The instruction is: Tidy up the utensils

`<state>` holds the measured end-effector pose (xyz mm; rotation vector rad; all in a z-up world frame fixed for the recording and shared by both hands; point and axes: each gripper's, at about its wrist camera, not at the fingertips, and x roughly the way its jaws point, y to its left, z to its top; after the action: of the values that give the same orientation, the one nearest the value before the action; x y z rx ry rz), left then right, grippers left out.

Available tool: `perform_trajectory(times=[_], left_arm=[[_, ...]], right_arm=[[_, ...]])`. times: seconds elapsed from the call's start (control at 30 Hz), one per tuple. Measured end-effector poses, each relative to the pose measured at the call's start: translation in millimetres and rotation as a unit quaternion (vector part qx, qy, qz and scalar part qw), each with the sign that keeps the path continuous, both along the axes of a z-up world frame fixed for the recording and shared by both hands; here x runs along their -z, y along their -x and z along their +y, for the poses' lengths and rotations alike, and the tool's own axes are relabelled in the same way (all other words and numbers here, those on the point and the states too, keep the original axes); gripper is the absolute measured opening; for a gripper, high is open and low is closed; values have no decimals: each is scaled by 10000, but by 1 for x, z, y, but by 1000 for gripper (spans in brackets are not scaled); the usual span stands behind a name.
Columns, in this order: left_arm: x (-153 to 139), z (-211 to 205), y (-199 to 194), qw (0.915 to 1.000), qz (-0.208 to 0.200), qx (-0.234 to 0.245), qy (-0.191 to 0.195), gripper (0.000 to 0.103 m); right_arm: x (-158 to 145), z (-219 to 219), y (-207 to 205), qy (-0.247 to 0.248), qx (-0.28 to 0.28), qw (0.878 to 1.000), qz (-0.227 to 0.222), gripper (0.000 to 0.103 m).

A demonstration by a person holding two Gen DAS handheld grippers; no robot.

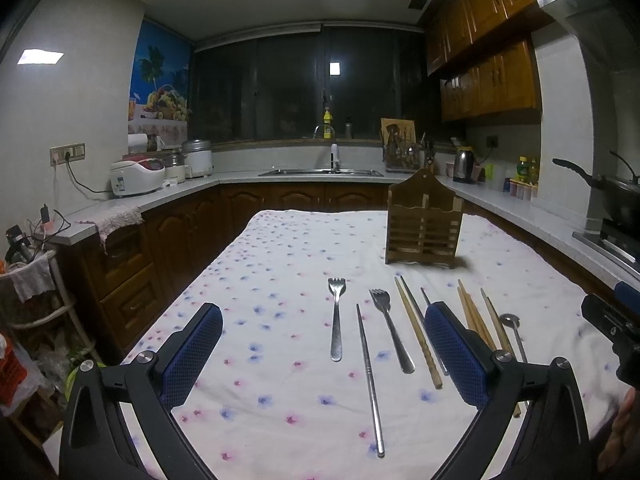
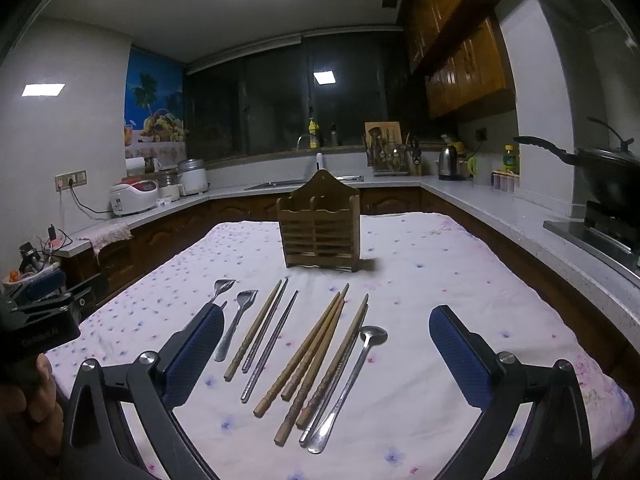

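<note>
A wooden slatted utensil holder (image 1: 423, 224) stands upright at the far side of the flowered tablecloth (image 1: 280, 264); it also shows in the right wrist view (image 2: 319, 229). Utensils lie in a row in front of it: two metal forks (image 1: 336, 318) (image 2: 236, 324), metal chopsticks (image 1: 370, 380) (image 2: 270, 344), several wooden chopsticks (image 1: 418, 330) (image 2: 308, 356) and a metal spoon (image 2: 352, 380). My left gripper (image 1: 326, 344) is open and empty above the forks. My right gripper (image 2: 326, 344) is open and empty above the wooden chopsticks and spoon.
Kitchen counters run around the table, with a sink (image 1: 320, 173), rice cookers (image 1: 136, 176), a kettle (image 1: 464, 166) and a wok on the stove (image 2: 608, 172). The other gripper shows at each view's edge (image 1: 612, 332) (image 2: 40, 320).
</note>
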<state>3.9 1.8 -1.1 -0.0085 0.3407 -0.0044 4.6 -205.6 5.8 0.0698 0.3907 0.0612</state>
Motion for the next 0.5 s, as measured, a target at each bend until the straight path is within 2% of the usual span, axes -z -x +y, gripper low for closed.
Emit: perform_trajectory(times=[0.5], left_arm=[[-1,0,1,10000,-33,43,1,102]], right_arm=[[-6,-2,1,-23,-18,10000,-35,103]])
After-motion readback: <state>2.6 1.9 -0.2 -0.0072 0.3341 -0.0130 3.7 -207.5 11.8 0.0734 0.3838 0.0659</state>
